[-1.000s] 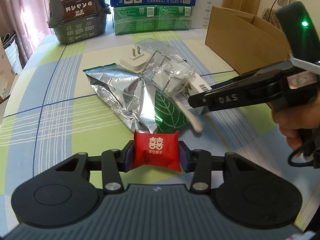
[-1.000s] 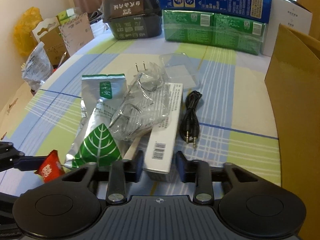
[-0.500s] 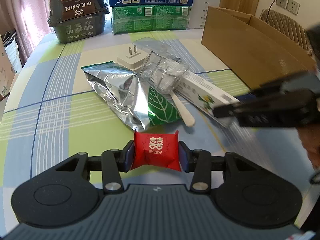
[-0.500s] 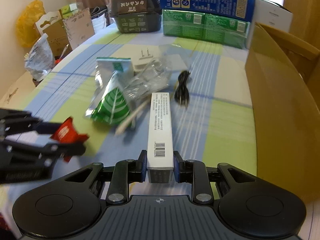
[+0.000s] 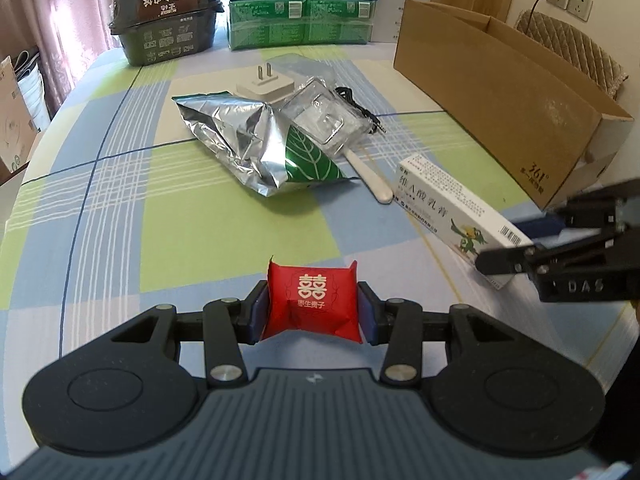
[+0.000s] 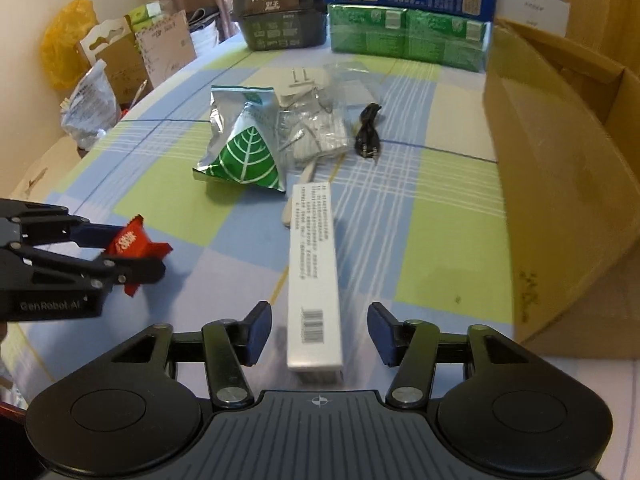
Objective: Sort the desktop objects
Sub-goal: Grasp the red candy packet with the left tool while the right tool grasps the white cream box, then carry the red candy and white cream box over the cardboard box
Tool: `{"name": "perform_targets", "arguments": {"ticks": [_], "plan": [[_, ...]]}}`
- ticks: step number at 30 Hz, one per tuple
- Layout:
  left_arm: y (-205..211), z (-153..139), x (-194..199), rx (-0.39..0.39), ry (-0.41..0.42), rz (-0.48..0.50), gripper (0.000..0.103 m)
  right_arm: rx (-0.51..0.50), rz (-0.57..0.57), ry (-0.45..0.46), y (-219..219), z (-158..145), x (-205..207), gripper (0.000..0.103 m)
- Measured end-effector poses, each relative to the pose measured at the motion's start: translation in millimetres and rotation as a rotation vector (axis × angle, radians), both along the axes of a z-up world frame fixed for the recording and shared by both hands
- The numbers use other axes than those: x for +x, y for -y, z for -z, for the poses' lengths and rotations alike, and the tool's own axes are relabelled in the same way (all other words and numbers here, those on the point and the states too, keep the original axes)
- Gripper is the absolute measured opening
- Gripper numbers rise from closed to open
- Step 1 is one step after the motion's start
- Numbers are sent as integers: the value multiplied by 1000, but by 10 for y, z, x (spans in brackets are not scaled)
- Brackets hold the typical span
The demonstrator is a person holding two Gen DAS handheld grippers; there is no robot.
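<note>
The left gripper (image 5: 312,314) is clamping a red candy packet (image 5: 312,306) above the checked tablecloth (image 5: 120,200). The right gripper (image 6: 318,334) is opening its jaws, both pads now clear of the long white box (image 6: 314,272) lying between them on the cloth. Just beyond are sitting a foil pouch (image 6: 244,148), a clear plastic pack (image 6: 316,136), a black cable (image 6: 368,132) and a white plug (image 5: 266,86). A cardboard carton (image 6: 560,184) is standing close on the right.

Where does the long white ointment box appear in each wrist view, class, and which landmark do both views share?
Left wrist view: the ointment box lies at the right, its near end between the right gripper jaws.
Right wrist view: it lies bottom centre, between opening jaws that do not touch it.
Shared landmark: the silver and green leaf pouch, beyond the box.
</note>
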State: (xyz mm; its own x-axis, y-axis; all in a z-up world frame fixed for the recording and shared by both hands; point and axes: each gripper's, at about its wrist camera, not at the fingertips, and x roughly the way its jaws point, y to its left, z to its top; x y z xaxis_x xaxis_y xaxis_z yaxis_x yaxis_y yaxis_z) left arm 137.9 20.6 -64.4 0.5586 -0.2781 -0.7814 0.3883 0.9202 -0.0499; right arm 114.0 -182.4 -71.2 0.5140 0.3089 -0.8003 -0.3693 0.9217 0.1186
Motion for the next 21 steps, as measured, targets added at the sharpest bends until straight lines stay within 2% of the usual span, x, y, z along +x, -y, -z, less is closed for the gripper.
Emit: {"name": "perform_targets", "arguments": {"ticks": [10, 18, 21], "plan": [[82, 18, 51, -6, 0, 22, 40, -29, -14, -10, -128, 91, 253, 50], [105, 17, 92, -5, -5, 16, 40, -87, -39, 23, -235, 116, 252, 25], [108, 18, 96, -5, -7, 18, 40, -80, -26, 17, -218, 115, 256, 24]]}}
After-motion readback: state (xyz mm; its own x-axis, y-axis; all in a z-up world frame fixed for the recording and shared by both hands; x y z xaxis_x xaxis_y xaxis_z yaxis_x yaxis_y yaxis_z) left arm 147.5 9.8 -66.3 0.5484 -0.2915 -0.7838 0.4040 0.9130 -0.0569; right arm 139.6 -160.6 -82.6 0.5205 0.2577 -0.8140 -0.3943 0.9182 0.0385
